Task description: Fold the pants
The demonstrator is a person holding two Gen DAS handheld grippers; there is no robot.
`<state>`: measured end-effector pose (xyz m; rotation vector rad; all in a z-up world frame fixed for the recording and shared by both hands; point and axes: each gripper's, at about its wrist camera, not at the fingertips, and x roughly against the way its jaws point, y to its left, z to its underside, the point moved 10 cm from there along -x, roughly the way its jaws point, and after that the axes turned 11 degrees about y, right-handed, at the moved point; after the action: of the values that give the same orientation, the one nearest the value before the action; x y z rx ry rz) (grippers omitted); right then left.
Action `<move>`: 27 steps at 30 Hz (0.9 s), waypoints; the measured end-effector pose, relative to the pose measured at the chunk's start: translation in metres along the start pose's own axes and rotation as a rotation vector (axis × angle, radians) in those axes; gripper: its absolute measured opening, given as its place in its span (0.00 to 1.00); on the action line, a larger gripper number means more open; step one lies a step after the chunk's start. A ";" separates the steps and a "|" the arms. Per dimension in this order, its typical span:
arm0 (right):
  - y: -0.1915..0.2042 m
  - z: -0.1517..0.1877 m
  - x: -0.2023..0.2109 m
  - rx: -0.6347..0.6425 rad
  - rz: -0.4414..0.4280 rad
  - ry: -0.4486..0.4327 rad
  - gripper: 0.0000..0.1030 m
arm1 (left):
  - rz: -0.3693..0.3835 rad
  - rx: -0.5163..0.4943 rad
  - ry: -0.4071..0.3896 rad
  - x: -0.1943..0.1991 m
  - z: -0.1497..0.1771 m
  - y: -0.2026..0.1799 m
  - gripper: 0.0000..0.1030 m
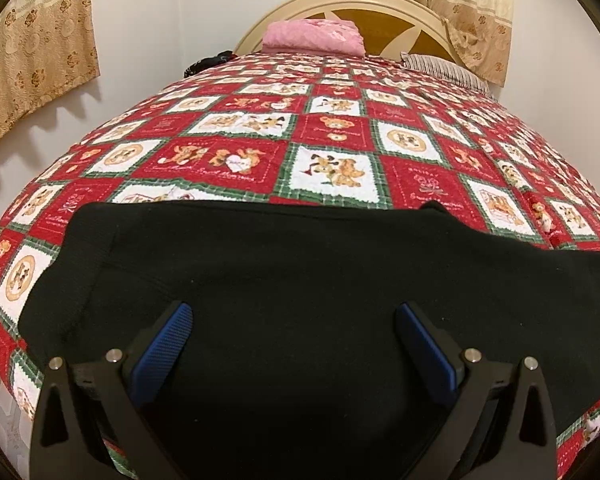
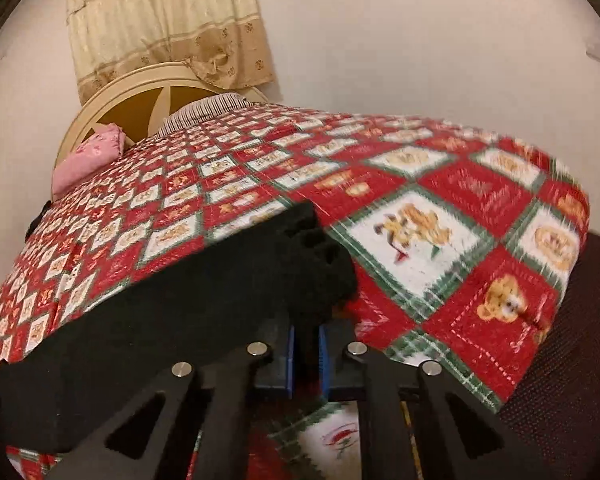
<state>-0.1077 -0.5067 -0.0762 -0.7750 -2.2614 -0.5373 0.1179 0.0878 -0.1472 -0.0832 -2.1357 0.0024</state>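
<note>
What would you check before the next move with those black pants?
1. Right gripper has hold of the pants: ok, shut on a bunched edge.
2. Left gripper has hold: not ok, open over the cloth, pinching nothing.
3. Pants lie flat by the left gripper: ok, smooth there.
4. Pants all on the bed: cannot tell, the near edge is hidden.
5. Room ahead on the quilt: ok, pink pillow sits far off by the headboard.

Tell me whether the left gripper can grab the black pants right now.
Probably yes: the left gripper hangs open directly over the black pants, nothing between them, while the right gripper already pinches one bunched end.
</note>
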 end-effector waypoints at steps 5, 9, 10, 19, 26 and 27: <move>0.112 -0.004 0.064 0.262 -0.098 -0.146 0.09 | 0.002 -0.001 -0.001 0.000 0.001 0.000 1.00; 0.213 0.031 0.079 0.493 -0.209 -0.158 0.09 | 0.004 0.000 -0.003 0.000 0.001 0.000 1.00; 0.231 0.043 0.076 0.538 -0.228 -0.148 0.09 | 0.004 0.000 -0.003 0.000 0.001 0.000 1.00; 0.350 0.184 0.025 0.946 -0.268 -0.073 0.09 | 0.009 0.000 -0.004 0.001 0.001 -0.001 1.00; 0.365 0.211 0.013 0.978 -0.288 -0.047 0.21 | 0.013 -0.003 -0.008 0.000 0.001 -0.002 1.00; 0.367 0.212 0.015 0.973 -0.312 -0.037 0.25 | 0.013 -0.003 -0.008 0.000 0.001 -0.002 1.00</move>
<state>0.0251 -0.1117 -0.1533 0.0618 -2.2989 0.4555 0.1172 0.0861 -0.1472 -0.0993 -2.1429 0.0076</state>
